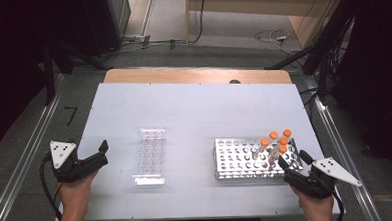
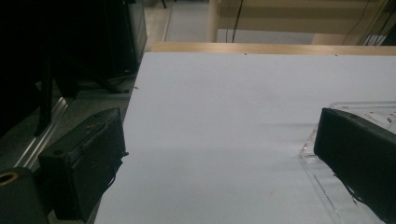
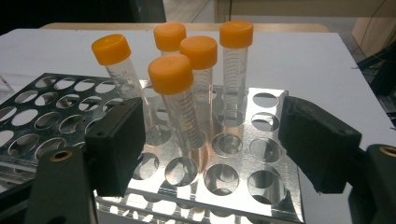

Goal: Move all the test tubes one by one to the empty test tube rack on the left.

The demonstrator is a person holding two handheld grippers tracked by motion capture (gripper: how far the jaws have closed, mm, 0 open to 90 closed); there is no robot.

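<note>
The right gripper (image 1: 292, 165) was at the near right corner of the tabletop (image 1: 194, 105), just beside the near right corner of the metal tube rack (image 1: 236, 161). Its jaws stood wide apart and held nothing. In the right gripper view the gripper (image 3: 208, 149) pointed over the rack (image 3: 261, 186) toward the tubes, and the nearest tube (image 3: 180, 100) stood between the two jaws but farther on, not touched by them. Five tubes w/ orange caps (image 1: 275, 142) stood in the holes at the right end of the rack; some were upright, the one at the left (image 3: 119, 70) was tilted. The other holes of the rack were w/o tubes.

The left gripper (image 1: 104, 153) was at the near left edge of the tabletop, also released, jaws apart, nothing between them. In the left gripper view the gripper (image 2: 219, 158) looked along the bare white surface, and its right jaw was just in front of the clear well plate (image 2: 364, 109); I could not tell if it touched it. From the high view the plate (image 1: 151, 155) lay flat, approx. in the middle of the near half, between the left gripper and the rack, apart from both.

A hand (image 1: 76, 193) held each gripper from the near edge.
</note>
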